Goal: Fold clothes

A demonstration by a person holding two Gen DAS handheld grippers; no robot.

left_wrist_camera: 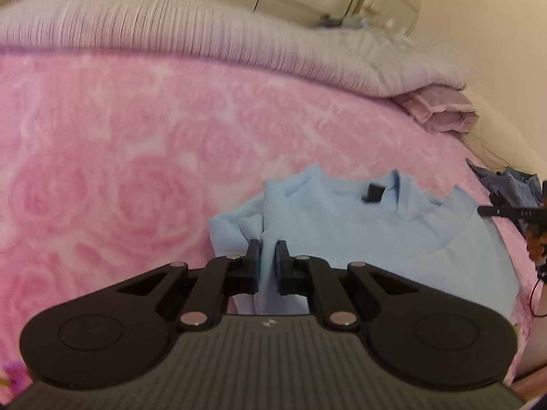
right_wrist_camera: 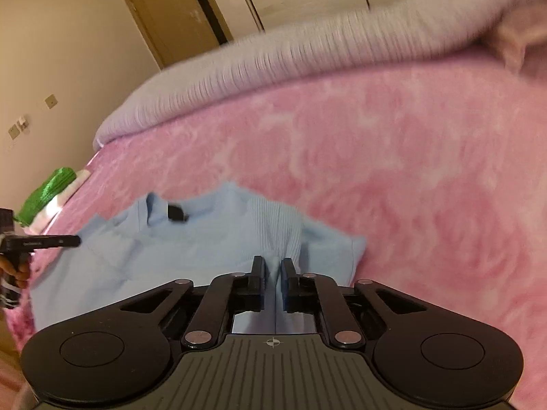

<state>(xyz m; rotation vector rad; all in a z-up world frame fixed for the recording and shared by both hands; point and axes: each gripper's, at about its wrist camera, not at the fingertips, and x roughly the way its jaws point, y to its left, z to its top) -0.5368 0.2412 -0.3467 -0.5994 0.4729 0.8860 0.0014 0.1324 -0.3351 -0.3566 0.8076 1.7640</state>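
Light-blue sweater [left_wrist_camera: 376, 239]: knit, ribbed collar with a small black label [left_wrist_camera: 373, 193] inside the neck. Lies on the pink rose-patterned blanket [left_wrist_camera: 119, 171], near the edge closest to me, collar turned toward the far side of the bed. One ribbed part is bunched up at the sweater's side.

Left gripper [left_wrist_camera: 267, 249]: my jaws are pinched together on a gathered ridge of the blue knit at the sweater's left edge; the cloth rises between the two black fingers and runs down behind them.

Right gripper [right_wrist_camera: 272, 264]: my jaws are likewise clamped on a raised fold of the same sweater, at its right side, just below the ribbed panel; a sliver of blue shows between the fingers. In the left wrist view this gripper's black tip shows at the right border, over the sweater's far shoulder.

Blanket: fleecy, pink, covers the whole bed under the sweater.

Grey ribbed bedding [left_wrist_camera: 171, 27]: rolled along the far side of the blanket, blurred.

Folded mauve cloth [left_wrist_camera: 441, 109]: tucked under the end of the grey roll.

Dark blue garments [left_wrist_camera: 506, 184]: a crumpled heap at the bed's right edge in the left wrist view.

Green item [right_wrist_camera: 48, 194]: at the bed's left edge in the right wrist view, on something white; what it is I cannot tell.

Cream walls and a door [right_wrist_camera: 177, 10] beyond.
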